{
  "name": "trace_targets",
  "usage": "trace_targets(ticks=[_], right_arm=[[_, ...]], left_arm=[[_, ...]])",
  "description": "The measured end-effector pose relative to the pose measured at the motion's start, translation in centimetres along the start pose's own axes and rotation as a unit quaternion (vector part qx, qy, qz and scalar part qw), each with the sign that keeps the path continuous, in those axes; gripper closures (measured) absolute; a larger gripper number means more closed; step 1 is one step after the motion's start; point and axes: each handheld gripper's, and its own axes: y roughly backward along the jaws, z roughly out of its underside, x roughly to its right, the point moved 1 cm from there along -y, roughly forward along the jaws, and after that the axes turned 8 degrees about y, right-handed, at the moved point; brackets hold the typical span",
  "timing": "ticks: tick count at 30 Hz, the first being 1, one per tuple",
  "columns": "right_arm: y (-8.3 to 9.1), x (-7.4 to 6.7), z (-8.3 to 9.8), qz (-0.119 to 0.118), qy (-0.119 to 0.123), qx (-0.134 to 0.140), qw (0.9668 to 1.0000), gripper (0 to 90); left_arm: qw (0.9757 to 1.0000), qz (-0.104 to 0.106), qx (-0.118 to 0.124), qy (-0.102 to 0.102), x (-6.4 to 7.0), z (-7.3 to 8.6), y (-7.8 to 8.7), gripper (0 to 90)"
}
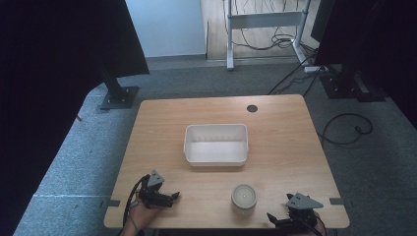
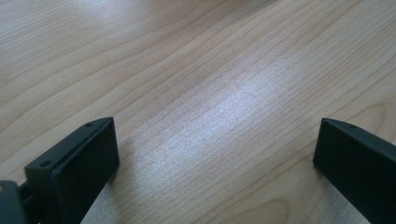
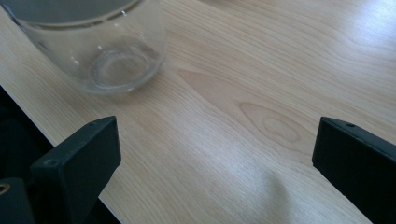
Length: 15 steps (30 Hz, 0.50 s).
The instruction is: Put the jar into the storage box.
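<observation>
A glass jar [image 1: 244,197] is seen upright near the table's [image 1: 285,147] near edge, between the left gripper [image 1: 173,196] and right gripper [image 1: 273,218]. Both grippers' jaws are spread wide, empty. A white bin [image 1: 216,144] is placed farther back, centred.

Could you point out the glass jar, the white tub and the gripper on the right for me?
glass jar [image 1: 244,195], high view, its top.
white tub [image 1: 215,158], high view, its near wall.
right gripper [image 1: 273,218], high view, between its fingertips.
</observation>
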Motion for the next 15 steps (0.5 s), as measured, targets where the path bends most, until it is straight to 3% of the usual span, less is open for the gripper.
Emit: trace_targets(ticks=[15], right_arm=[[-0.6, -1.0, -1.6, -0.026, 0.018, 0.026, 0.9992, 2.2]], left_arm=[[1.0, 0.0, -0.004, -0.004, -0.1, 0.0, 0.1, 0.1]])
